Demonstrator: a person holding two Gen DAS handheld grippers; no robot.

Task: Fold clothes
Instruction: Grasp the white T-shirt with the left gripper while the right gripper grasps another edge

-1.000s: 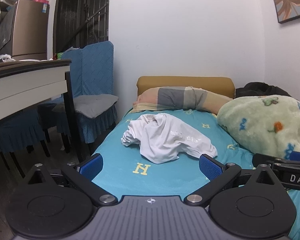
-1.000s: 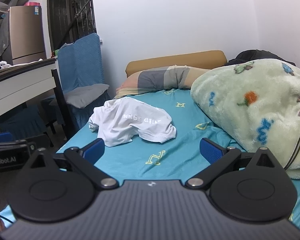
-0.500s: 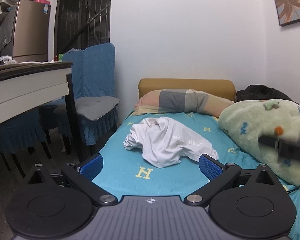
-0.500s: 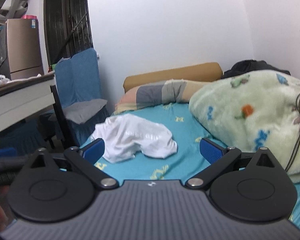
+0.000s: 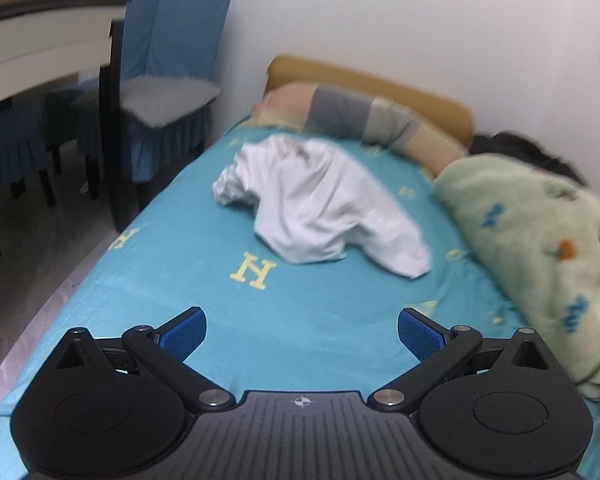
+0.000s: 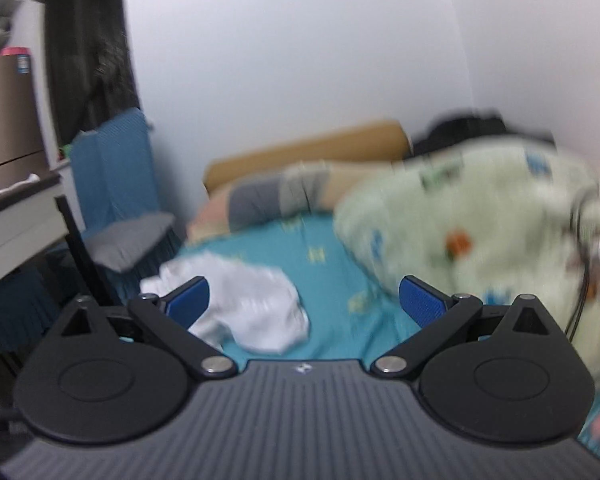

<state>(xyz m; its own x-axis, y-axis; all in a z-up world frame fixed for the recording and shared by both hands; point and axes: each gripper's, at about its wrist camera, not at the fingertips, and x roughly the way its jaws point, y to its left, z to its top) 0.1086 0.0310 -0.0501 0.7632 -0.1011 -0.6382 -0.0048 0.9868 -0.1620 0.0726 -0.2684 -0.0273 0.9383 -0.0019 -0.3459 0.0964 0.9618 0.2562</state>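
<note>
Two spread-jawed, empty tools, the left gripper [image 5: 302, 332] and right gripper [image 6: 304, 300], hover short of a crumpled white shirt [image 5: 320, 208] lying mid-bed on the teal sheet [image 5: 220, 312], the folding apparently unstarted, with spreading the garment flat likely next.

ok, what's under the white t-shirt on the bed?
The crumpled white t-shirt lies on the teal bedsheet with yellow letters; one H shows beside its near edge. Whatever print or item lies beneath the heap is covered. Both grippers hang open, short of it.
</note>
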